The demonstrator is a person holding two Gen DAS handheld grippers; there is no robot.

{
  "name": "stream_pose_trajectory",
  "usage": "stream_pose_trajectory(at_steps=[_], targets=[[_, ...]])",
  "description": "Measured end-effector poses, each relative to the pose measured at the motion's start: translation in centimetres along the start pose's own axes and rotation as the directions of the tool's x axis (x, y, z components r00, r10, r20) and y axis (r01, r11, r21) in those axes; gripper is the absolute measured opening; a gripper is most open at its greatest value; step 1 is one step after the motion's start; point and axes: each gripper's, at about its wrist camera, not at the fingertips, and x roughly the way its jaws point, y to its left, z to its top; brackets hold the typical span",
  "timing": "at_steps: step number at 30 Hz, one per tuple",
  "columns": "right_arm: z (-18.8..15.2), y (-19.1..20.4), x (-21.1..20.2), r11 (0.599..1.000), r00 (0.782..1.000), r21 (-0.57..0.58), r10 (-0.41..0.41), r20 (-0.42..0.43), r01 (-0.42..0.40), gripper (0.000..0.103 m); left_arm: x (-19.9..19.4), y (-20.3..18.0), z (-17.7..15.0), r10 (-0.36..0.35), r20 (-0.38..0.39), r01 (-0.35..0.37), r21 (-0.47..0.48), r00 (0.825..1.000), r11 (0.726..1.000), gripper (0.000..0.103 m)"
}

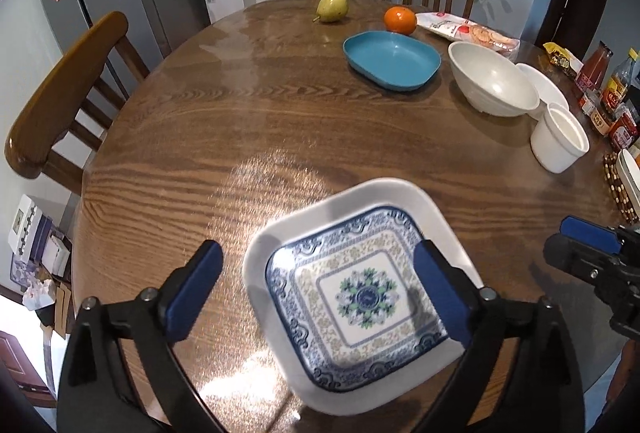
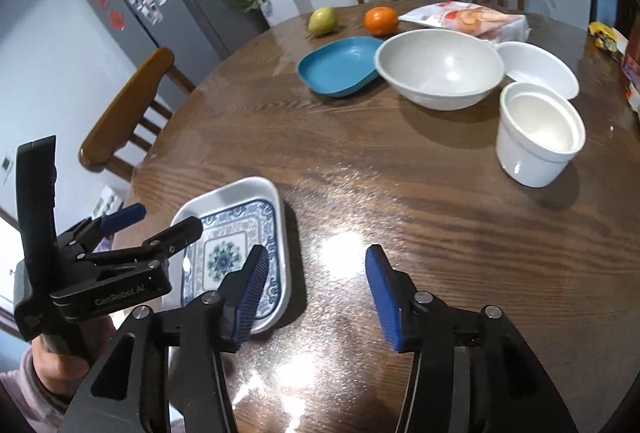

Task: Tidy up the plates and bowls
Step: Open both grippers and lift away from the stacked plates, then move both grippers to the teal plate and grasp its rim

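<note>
Round wooden dining table [image 1: 248,105] filled both views, chairs and a grey fridge behind it. Patterned square plate [image 1: 360,297] lay flat on the near edge, close to the person. Left gripper [image 1: 320,293] hovered over it with jaws spread wide, pressing on nothing; one finger was over bare wood, the other over the plate's right side. Right gripper [image 2: 316,293] stood partly open over bare table just right of the plate, nothing between its pads.

Remaining dishes sat well apart at the far right: blue dish [image 1: 392,61], big white bowl [image 1: 494,81] beside it, shallow white bowl [image 2: 538,69] behind that, tall white cup [image 1: 560,141] nearest. Pear [image 1: 332,7], orange [image 1: 400,20] and a snack bag [image 1: 468,31] lay at the far edge.

Handling guess: the plate looked rigid, glazed, probably slick and breakable, moderate weight. Its raised white rim was the only grip point, so pinch one rim edge, pad inside and pad outside. Bowls likely take the same rim pinch; the big one could tip if gripped off-centre. The cup's thick wall should hold easier.
</note>
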Motion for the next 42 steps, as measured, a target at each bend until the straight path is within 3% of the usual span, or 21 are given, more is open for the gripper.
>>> stream_pose_trajectory(at_steps=[8, 12, 18, 22, 24, 26, 27, 32, 38, 42], targets=[[2.2, -1.6, -1.2, 0.999, 0.998, 0.034, -0.025, 0.06, 0.023, 0.055, 1.1, -0.1, 4.1, -0.032, 0.014, 0.032, -0.028, 0.999, 0.999, 0.1], [3.9, -1.8, -2.3, 0.999, 0.992, 0.034, -0.03, 0.119, 0.026, 0.056, 2.9, 0.2, 8.3, -0.034, 0.032, 0.036, -0.077, 0.999, 0.996, 0.1], [6.7, -2.0, -1.9, 0.999, 0.988, 0.003, -0.033, 0.15, 0.033, 0.061, 8.4, -0.2, 13.6, -0.08, -0.048, 0.071, -0.17, 0.996, 0.983, 0.096], [9.4, -2.9, -0.8, 1.0, 0.989, 0.027, -0.003, 0.149, -0.001, 0.061, 12.2, -1.2, 16.2, -0.04, -0.094, 0.022, -0.182, 0.995, 0.983, 0.082], [9.8, -3.1, -0.2, 0.999, 0.989, 0.034, 0.003, 0.146, -0.008, 0.06, 14.4, -1.2, 16.9, -0.037, -0.137, 0.009, -0.2, 0.99, 0.98, 0.068], [10.0, -3.2, 0.5, 0.999, 0.991, 0.032, 0.012, 0.133, -0.016, 0.06, 16.0, -1.1, 17.3, -0.055, -0.176, 0.017, -0.211, 0.983, 0.977, 0.047], [10.0, -3.2, 0.9, 0.999, 0.992, 0.031, 0.015, 0.124, -0.019, 0.06, 16.4, -1.1, 17.4, -0.058, -0.186, 0.018, -0.209, 0.981, 0.978, 0.043], [10.3, -3.3, 2.4, 1.0, 0.996, 0.029, 0.01, 0.09, -0.013, 0.06, 17.1, -2.0, 17.9, 0.002, -0.199, -0.022, -0.094, 0.98, 0.995, 0.024], [11.4, -2.2, 4.3, 1.0, 0.998, -0.018, 0.011, 0.061, -0.01, 0.06, 16.0, -1.3, 16.4, 0.04, -0.205, -0.015, 0.124, 0.978, 0.992, 0.023], [12.0, -0.7, 7.2, 0.998, 1.0, -0.061, 0.024, 0.007, -0.024, 0.06, 14.8, -0.5, 14.7, 0.054, -0.192, 0.002, 0.276, 0.98, 0.961, 0.023]])
